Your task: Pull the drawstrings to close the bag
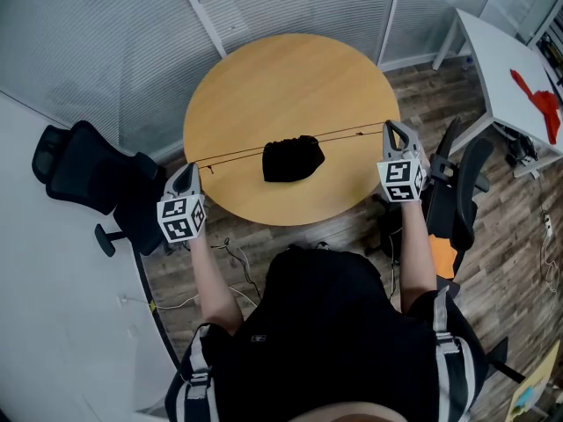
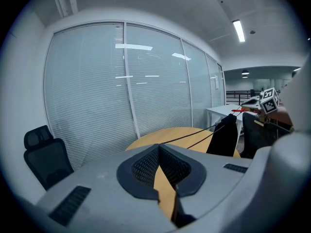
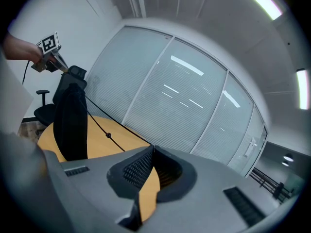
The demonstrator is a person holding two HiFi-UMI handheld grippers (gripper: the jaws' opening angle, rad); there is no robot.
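Observation:
A black drawstring bag [image 1: 293, 158] sits gathered at the middle of the round wooden table [image 1: 290, 77]. Its thin drawstrings [image 1: 237, 156] stretch taut to both sides. My left gripper [image 1: 191, 172] is shut on the string ends at the table's left edge. My right gripper [image 1: 391, 130] is shut on the ends at the right edge. In the left gripper view the jaws [image 2: 158, 145] are pressed together and two strings [image 2: 194, 137] run to the bag [image 2: 224, 135]. In the right gripper view the closed jaws [image 3: 152, 147] hold strings [image 3: 97, 125] that lead to the bag [image 3: 70, 123].
A black office chair [image 1: 84, 170] stands left of the table, and more chairs [image 1: 459, 192] stand at the right. A white table [image 1: 510, 55] with a red thing [image 1: 538, 97] is at the far right. Glass walls with blinds lie behind. Cables lie on the floor [image 1: 233, 258].

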